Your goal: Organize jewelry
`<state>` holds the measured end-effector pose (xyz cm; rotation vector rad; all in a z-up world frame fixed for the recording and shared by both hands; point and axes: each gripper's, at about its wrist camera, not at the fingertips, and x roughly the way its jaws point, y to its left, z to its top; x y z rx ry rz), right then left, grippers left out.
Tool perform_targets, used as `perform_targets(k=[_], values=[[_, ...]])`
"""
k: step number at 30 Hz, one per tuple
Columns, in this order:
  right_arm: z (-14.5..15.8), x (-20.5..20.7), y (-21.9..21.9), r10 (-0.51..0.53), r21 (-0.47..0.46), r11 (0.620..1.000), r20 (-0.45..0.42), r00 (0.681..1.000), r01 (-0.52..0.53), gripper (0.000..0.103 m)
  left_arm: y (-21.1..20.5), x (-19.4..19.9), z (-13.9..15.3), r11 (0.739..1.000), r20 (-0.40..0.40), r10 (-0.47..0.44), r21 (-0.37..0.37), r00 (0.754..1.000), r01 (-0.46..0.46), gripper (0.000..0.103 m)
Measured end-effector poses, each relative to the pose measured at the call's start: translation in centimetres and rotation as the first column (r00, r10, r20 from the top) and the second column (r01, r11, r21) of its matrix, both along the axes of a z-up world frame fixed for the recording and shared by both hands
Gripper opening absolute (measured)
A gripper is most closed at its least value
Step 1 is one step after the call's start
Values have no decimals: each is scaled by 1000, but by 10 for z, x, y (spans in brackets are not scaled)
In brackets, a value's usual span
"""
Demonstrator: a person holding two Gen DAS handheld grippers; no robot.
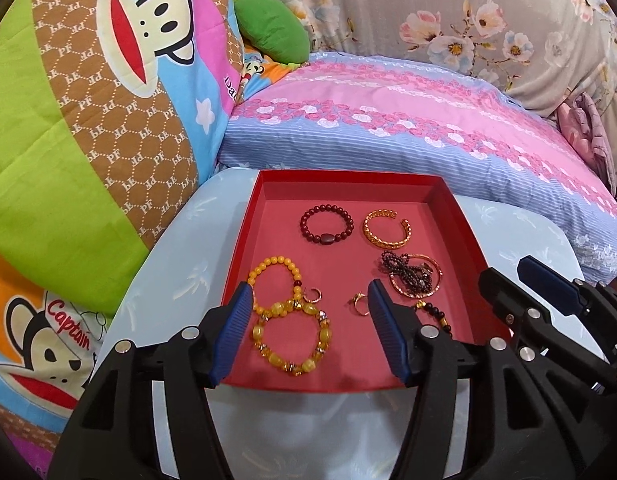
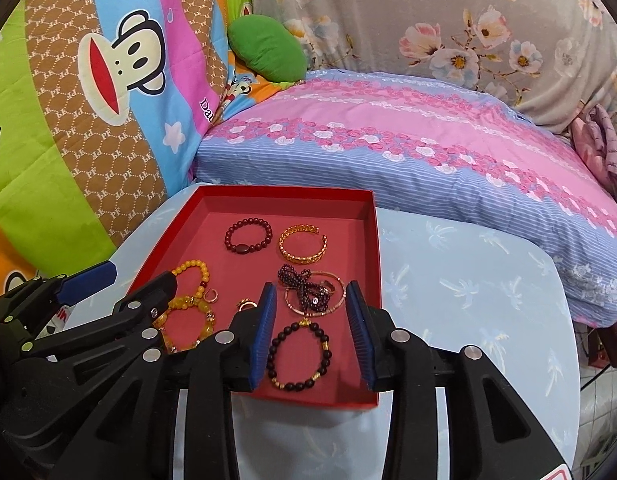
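A red tray (image 1: 452,208) (image 2: 374,240) on a pale blue surface holds jewelry: a dark red bead bracelet (image 1: 327,224) (image 2: 248,236), a gold cuff (image 1: 387,229) (image 2: 303,244), a thin bangle tangled with dark beads (image 1: 414,278) (image 2: 314,294), two yellow bead bracelets (image 1: 274,276) (image 1: 290,338), small rings (image 1: 358,304), and a black bead bracelet (image 2: 299,354). My left gripper (image 1: 308,308) is open above the yellow bracelets. My right gripper (image 2: 310,308) is open above the black bracelet. Both are empty.
The tray sits on a pale blue palm-print cushion (image 2: 468,280). A pink and blue floral pillow (image 1: 408,120) lies behind it. A cartoon monkey quilt (image 1: 88,120) rises at the left. A green cushion (image 1: 270,28) and grey floral fabric (image 1: 468,8) are at the back.
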<state>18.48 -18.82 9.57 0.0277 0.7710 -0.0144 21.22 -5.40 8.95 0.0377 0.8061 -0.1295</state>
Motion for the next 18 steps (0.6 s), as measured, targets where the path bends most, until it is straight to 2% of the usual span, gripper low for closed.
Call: perform_targets(k=[4, 6, 9, 18], values=[[5, -17, -1, -20, 2, 1000, 9, 1000, 20, 42, 5, -16, 5, 1000, 5, 21, 5, 1000, -21, 66], [8, -27, -4, -39, 9, 999, 19, 999, 39, 52, 9, -24, 7, 999, 13, 31, 7, 999, -31, 69], [10, -41, -8, -52, 23, 998, 25, 998, 52, 60, 12, -35, 10, 999, 20, 33, 12, 999, -33, 75], [14, -75, -7, -60, 9, 998, 34, 998, 60, 72, 20, -66, 13, 998, 35, 59, 23, 998, -60, 88]])
